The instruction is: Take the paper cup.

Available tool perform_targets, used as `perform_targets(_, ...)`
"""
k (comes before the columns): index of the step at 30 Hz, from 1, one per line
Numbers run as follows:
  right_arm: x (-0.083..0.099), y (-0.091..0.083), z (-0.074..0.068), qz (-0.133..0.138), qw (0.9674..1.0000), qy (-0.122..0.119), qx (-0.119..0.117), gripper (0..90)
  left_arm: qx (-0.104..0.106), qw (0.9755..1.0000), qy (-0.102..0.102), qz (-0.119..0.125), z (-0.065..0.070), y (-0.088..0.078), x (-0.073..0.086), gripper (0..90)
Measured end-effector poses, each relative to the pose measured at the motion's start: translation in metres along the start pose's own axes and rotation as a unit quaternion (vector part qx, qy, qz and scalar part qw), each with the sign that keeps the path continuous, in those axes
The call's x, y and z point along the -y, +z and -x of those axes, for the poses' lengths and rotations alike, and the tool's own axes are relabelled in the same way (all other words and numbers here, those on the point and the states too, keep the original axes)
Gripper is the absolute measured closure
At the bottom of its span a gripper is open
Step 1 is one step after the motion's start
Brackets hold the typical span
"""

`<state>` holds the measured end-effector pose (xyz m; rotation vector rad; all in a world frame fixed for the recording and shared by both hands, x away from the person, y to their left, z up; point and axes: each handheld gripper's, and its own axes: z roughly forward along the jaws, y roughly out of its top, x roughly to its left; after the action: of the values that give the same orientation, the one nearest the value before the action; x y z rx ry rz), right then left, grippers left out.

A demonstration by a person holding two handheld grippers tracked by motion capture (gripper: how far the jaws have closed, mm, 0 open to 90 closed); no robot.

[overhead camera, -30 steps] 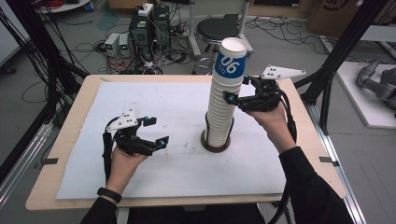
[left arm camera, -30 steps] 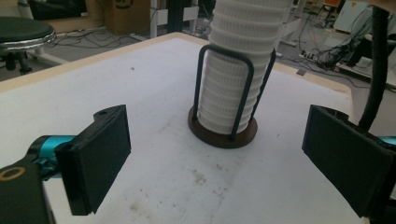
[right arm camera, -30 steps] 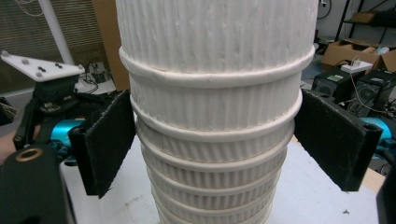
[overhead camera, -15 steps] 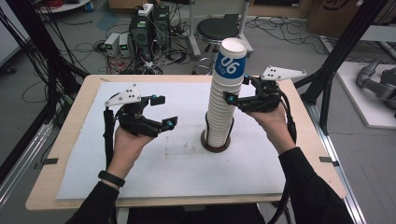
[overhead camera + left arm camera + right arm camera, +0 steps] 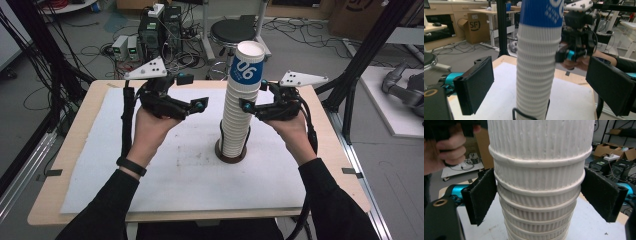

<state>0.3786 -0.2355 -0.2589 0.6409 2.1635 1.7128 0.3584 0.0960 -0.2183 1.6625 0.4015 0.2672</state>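
A white-covered table [image 5: 150, 195] bears a tall stack of paper cups [image 5: 239, 112] in a dark ring holder. The right gripper [image 5: 250, 100] pinches its upper part; the left gripper [image 5: 192, 92] approaches spread. A sideways bump could topple the stack
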Motion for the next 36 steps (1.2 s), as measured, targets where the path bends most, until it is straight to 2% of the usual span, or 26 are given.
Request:
perform_targets(8, 0.0, 0.0, 0.0, 0.001, 1.0, -0.003, 0.002, 14.5, 0.008, 0.9999, 0.005, 0.013, 0.0, 0.023, -0.034, 8.0)
perform_targets(13, 0.0, 0.0, -0.001, 0.001, 1.0, -0.005, 0.003, 14.5, 0.018, 0.9995, -0.005, 0.026, -0.002, 0.034, -0.05, 8.4)
perform_targets(19, 0.0, 0.0, -0.002, 0.0, 1.0, -0.003, 0.003, 14.5, 0.027, 0.9994, -0.012, 0.019, -0.004, 0.05, -0.065, 9.0)
perform_targets(22, 0.0, 0.0, -0.002, 0.001, 1.0, -0.004, 0.003, 14.5, 0.028, 0.9995, -0.008, 0.014, -0.003, 0.058, -0.072, 9.0)
perform_targets(26, 0.0, 0.0, -0.002, 0.0, 1.0, -0.004, 0.003, 14.5, 0.023, 0.9997, -0.004, 0.009, -0.002, 0.068, -0.079, 11.7)
perform_targets(30, 0.0, 0.0, -0.002, 0.0, 1.0, -0.005, 0.004, 14.5, 0.031, 0.9995, -0.004, 0.001, -0.003, 0.078, -0.082, 14.7)
perform_targets(36, 0.0, -0.001, -0.002, -0.001, 1.0, -0.007, 0.006, 14.5, 0.04, 0.999, -0.017, -0.004, -0.005, 0.088, -0.081, 23.0)
